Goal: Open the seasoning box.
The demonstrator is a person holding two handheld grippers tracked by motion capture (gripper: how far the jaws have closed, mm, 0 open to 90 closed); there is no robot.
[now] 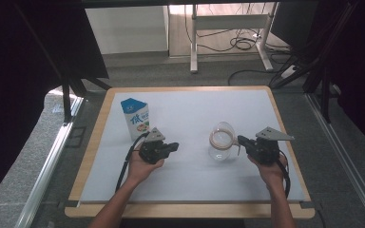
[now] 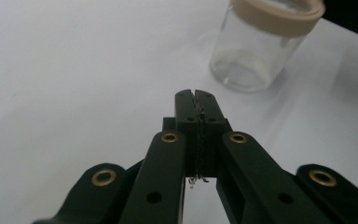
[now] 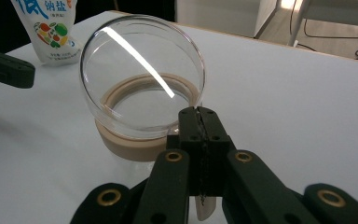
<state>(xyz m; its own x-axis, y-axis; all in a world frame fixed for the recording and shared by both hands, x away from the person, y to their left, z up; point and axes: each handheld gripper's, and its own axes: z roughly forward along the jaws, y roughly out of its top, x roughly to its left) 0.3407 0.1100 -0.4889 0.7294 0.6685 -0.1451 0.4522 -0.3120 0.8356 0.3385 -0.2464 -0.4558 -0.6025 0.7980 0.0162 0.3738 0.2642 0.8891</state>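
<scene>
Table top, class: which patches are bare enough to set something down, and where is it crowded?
Bare: the far strip behind the carton and jar, and the near edge. Crowded: the middle band, with the left gripper, jar and right gripper.

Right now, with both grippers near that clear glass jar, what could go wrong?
The clear glass jar with the beige collar has its round glass lid tipped up on edge; a nudge from the shut right gripper might knock it off. The blue-and-white pouch stands behind the left gripper and could topple if bumped.
</scene>
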